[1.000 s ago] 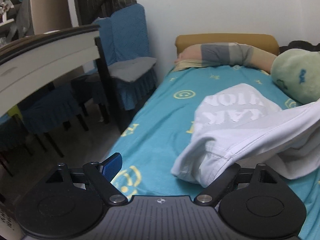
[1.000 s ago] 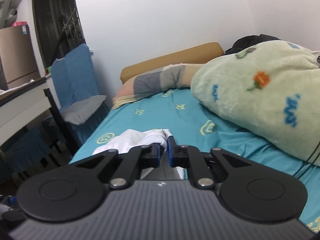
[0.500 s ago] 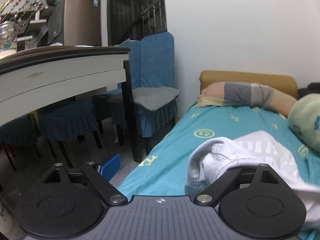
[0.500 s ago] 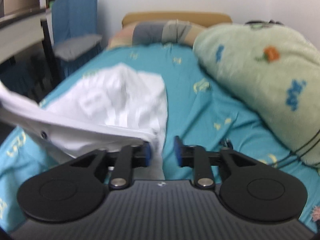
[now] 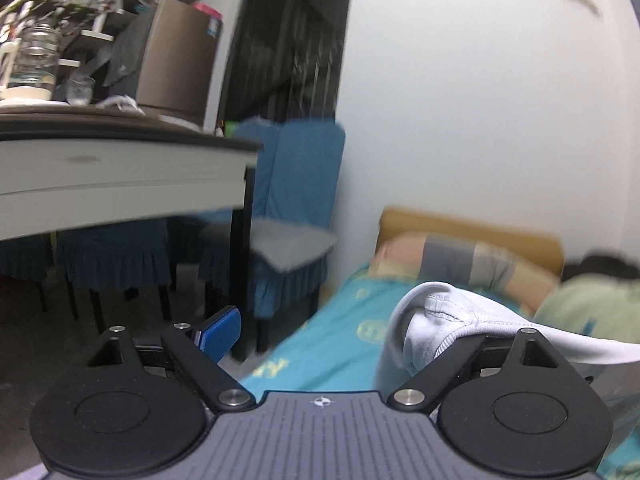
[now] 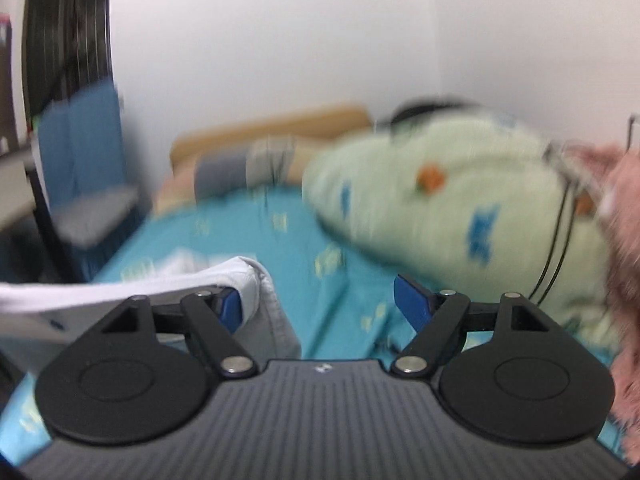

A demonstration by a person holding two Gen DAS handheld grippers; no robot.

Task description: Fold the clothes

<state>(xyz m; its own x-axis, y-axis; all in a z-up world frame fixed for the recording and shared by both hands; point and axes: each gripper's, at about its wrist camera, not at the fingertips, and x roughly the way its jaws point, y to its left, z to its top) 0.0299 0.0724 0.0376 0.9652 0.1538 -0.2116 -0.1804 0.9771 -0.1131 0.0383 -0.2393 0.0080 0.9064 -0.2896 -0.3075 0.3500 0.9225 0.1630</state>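
Draping unfolded white garment (image 5: 452, 320) over wide-apart left gripper (image 5: 332, 332) at three o'clock; right gripper (image 6: 320, 304) spread too; folding unfinished.

Left hand-held gripper (image 5: 336, 332): matt black plastic links, ribbed grey plastic body, shiny metal pivot pins, blue pad (image 5: 220, 333) with fine grid texture. Right hand-held gripper (image 6: 324, 306): same build, blue pads look smooth, though blurred. Garment (image 5: 452, 320): white knit cotton-like cloth, stitched hem, matt. Bed sheet (image 6: 312, 240): teal printed cloth, matt. Blanket (image 6: 460, 208): pale green fleece, fuzzy. Pink item (image 6: 628, 248) at the right edge: fluffy pile. Headboard (image 5: 472, 228): tan, smooth, material unclear. Chair covers (image 5: 296, 184): blue ribbed cloth, grey cloth seat pad. Tabletop (image 5: 120, 128): dark smooth top, white painted edge, slight sheen. Jar (image 5: 34, 62): clear glass. Box (image 5: 176, 56): brown cardboard.
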